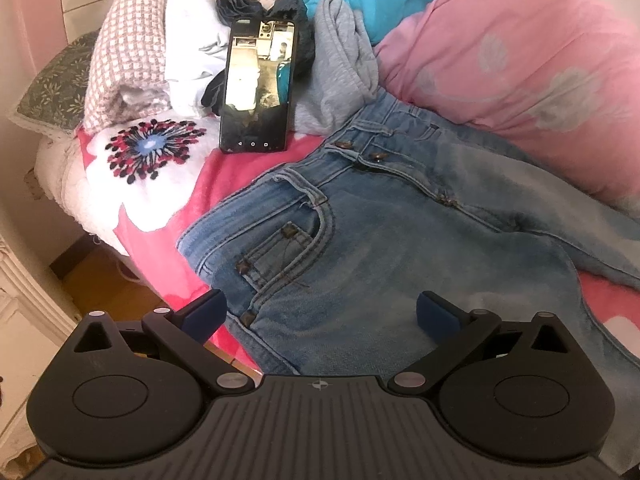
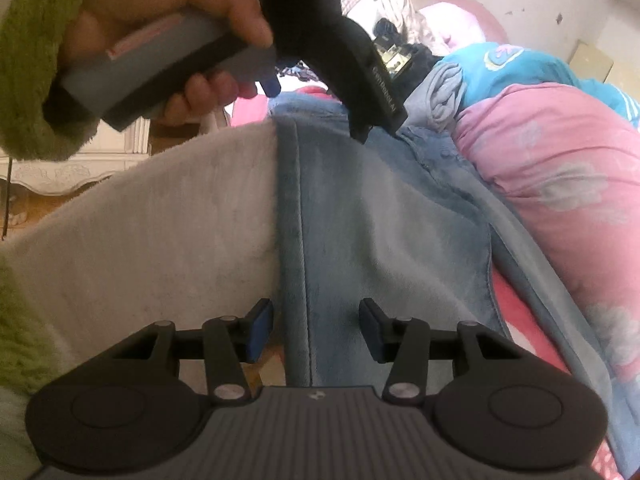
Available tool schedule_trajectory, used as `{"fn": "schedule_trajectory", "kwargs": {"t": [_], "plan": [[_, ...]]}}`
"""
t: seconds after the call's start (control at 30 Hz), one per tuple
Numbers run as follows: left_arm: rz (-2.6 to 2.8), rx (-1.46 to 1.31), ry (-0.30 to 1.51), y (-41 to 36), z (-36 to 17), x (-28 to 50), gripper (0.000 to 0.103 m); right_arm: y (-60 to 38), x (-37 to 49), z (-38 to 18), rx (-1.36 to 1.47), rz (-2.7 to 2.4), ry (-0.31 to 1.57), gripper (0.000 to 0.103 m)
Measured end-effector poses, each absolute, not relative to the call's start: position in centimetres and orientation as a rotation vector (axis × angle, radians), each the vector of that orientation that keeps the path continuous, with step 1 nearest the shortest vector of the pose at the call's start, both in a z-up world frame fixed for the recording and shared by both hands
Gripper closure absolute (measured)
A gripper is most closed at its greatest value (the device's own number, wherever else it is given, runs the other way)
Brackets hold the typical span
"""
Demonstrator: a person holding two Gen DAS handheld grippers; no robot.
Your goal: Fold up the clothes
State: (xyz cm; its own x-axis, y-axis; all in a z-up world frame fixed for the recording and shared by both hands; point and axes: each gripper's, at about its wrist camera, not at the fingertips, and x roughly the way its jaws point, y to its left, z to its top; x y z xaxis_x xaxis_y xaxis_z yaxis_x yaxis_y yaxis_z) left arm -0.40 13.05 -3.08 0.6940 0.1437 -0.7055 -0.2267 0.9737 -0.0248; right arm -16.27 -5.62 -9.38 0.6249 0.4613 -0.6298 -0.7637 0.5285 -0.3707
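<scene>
1. Centrally, the jeans (image 1: 400, 240) lay flat on the bed (image 1: 168, 216), waistband toward a phone (image 1: 258, 84) propped against a clothes pile (image 1: 160, 40).
2. The left gripper (image 1: 320, 314) hovered over the pocket area, jaws spread wide, nothing between them.
3. The right gripper (image 2: 316, 330) stood half open over a jeans leg (image 2: 380, 220); its pads did not press the fabric.
4. A hand (image 2: 168, 20) in a green sleeve (image 2: 36, 60) gripped the left tool's handle.
</scene>
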Motion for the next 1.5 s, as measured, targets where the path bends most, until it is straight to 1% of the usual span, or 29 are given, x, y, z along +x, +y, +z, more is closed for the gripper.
{"fn": "schedule_trajectory", "kwargs": {"t": [0.33,0.7,0.77,0.8,0.87,0.9,0.93,1.03,1.5], "plan": [[0.235,-0.069,0.781,12.3,-2.9,-0.3,0.0,-5.9,-16.1,-9.4,-0.656,0.739,0.507,0.061],[0.259,-0.068,0.782,12.0,-2.8,-0.3,0.0,-5.6,-16.6,-9.6,-0.685,0.686,0.481,0.062],[0.261,-0.072,0.785,12.0,-2.8,-0.3,0.0,-5.6,-16.3,-9.5,-0.67,0.678,0.494,0.067],[0.263,-0.077,0.786,12.0,-2.8,-0.3,0.0,-5.6,-16.2,-9.4,-0.661,0.672,0.498,0.076],[0.265,-0.089,0.789,12.2,-2.8,-0.3,0.0,-5.7,-16.0,-9.2,-0.645,0.659,0.502,0.081],[0.266,-0.092,0.79,12.2,-2.8,-0.3,0.0,-5.8,-15.9,-9.0,-0.64,0.658,0.503,0.087],[0.266,-0.094,0.791,12.2,-2.8,-0.3,0.0,-5.9,-15.8,-8.9,-0.634,0.655,0.504,0.088],[0.268,-0.093,0.792,12.1,-2.8,-0.3,0.0,-6.0,-15.6,-8.6,-0.625,0.65,0.505,0.091],[0.248,-0.057,0.771,12.0,-2.8,-0.4,0.0,-6.1,-15.6,-8.3,-0.614,0.635,0.496,0.092]]}}
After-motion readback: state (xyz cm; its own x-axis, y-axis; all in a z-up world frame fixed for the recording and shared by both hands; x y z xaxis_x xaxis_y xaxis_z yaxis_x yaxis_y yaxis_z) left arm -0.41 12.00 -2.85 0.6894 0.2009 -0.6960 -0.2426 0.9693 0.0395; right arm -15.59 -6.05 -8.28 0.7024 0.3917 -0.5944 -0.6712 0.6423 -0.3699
